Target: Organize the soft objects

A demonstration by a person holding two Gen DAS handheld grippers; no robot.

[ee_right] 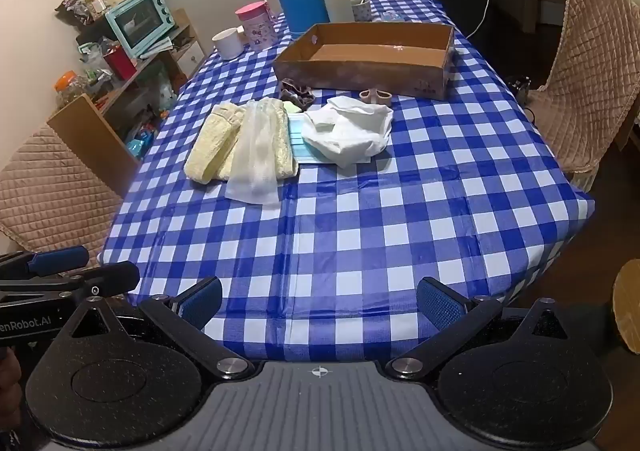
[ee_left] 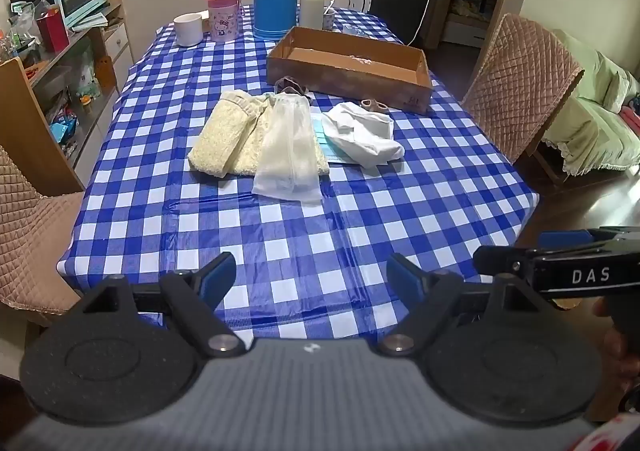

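Both the left gripper [ee_left: 310, 277] and the right gripper [ee_right: 320, 301] hang over the near tabletop [ee_left: 280, 243] edge, jaws wide apart, holding nothing. The soft cloths [ee_left: 260, 135] lie mid-tabletop before the cardboard box [ee_left: 348, 69]; a blue mask [ee_right: 298, 143] is half hidden under white cloth [ee_right: 348, 135].

Both cameras sit at the near end of the surface [ee_left: 304, 235] and look down its length, tilted downward. The left view sits a bit left, the right view a bit right. Both show the same cloth pile [ee_right: 280, 139] and cardboard box [ee_left: 352, 67].
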